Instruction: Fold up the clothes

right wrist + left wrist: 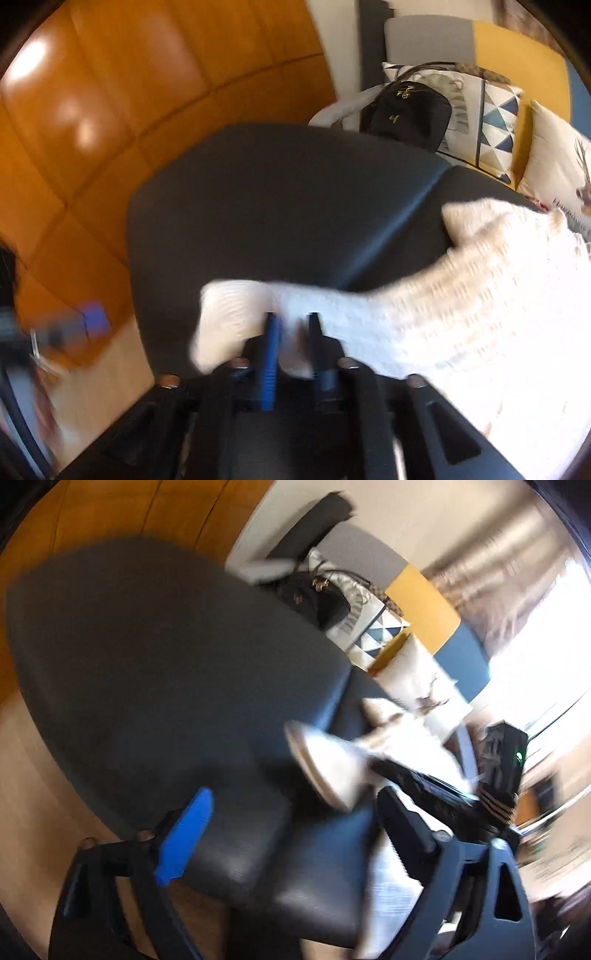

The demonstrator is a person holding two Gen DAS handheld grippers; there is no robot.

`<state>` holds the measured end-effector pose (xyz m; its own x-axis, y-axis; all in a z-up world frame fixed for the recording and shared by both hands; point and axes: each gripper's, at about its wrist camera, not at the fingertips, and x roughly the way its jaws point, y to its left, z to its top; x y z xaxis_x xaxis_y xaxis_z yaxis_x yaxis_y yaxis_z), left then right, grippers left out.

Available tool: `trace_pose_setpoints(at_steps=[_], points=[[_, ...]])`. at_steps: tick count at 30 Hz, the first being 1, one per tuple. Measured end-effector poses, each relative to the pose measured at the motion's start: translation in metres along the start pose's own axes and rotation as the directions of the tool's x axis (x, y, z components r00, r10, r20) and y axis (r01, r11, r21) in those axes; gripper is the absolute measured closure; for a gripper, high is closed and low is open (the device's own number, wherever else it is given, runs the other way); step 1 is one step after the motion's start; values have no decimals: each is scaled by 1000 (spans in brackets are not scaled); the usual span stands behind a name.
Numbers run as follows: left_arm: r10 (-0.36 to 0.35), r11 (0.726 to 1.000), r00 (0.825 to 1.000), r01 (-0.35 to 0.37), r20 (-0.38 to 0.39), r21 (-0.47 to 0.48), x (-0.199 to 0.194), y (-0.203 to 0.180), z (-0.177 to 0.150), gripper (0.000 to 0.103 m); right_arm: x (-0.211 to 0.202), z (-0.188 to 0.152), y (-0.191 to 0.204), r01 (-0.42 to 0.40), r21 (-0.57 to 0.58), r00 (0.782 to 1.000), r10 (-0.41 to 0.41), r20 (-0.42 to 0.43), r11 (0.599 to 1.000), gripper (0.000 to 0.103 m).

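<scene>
Over the dark leather seat [288, 206] your right gripper [293, 332] is clamped on a sleeve of the white knit sweater [480, 314], whose bulk lies heaped at the seat's right side. Your left gripper [291, 827] hangs with its fingers spread wide, nothing between them, the sleeve's cuff [325, 764] just beyond. Far off, cushions [498, 129] and a black bag [410, 110] sit together.
</scene>
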<state>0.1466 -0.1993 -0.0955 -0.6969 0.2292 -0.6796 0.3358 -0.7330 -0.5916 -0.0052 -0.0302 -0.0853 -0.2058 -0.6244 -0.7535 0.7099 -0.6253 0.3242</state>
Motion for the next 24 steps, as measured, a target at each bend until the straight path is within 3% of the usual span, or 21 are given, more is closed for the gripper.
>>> trace_pose_setpoints(at_steps=[1, 2, 6, 8, 11, 13, 15, 17, 20, 21, 24], points=[[-34, 998, 999, 33, -18, -48, 2, 4, 2, 3, 0, 6, 7, -20, -14, 1000, 20, -4, 1000, 70], [-9, 999, 1000, 8, -15, -46, 1, 1, 3, 3, -2, 8, 13, -32, -38, 999, 33, 4, 999, 70], [112, 990, 994, -113, 19, 83, -7, -36, 3, 3, -37, -15, -3, -18, -26, 998, 20, 55, 1000, 68], [154, 965, 987, -161, 53, 205, -4, -66, -5, 3, -62, -51, -28, 94, -7, 995, -94, 42, 996, 68], [145, 929, 984, -172, 106, 327, 11, -114, -19, 3, -111, -117, -77, 272, 47, 962, -272, 5, 961, 68], [165, 885, 972, -222, 170, 410, 32, -151, -30, 3, -144, -166, -114, 366, 130, 931, -364, -39, 922, 68], [170, 810, 968, -244, 185, 534, 61, -186, -45, 3, -172, -210, -141, 430, 223, 902, -426, -69, 875, 68], [130, 732, 976, -212, 172, 648, 88, -208, -64, 3, -202, -250, -164, 460, 324, 884, -461, -77, 827, 68], [108, 682, 993, -105, 42, 724, 119, -210, -75, 12, -228, -284, -177, 462, 443, 869, -491, -54, 768, 68], [110, 687, 994, -72, -6, 724, 127, -205, -75, 20, -234, -290, -181, 457, 465, 868, -495, -44, 759, 68], [112, 741, 987, -8, -112, 672, 141, -180, -65, 25, -239, -303, -183, 438, 503, 870, -493, -28, 745, 68]])
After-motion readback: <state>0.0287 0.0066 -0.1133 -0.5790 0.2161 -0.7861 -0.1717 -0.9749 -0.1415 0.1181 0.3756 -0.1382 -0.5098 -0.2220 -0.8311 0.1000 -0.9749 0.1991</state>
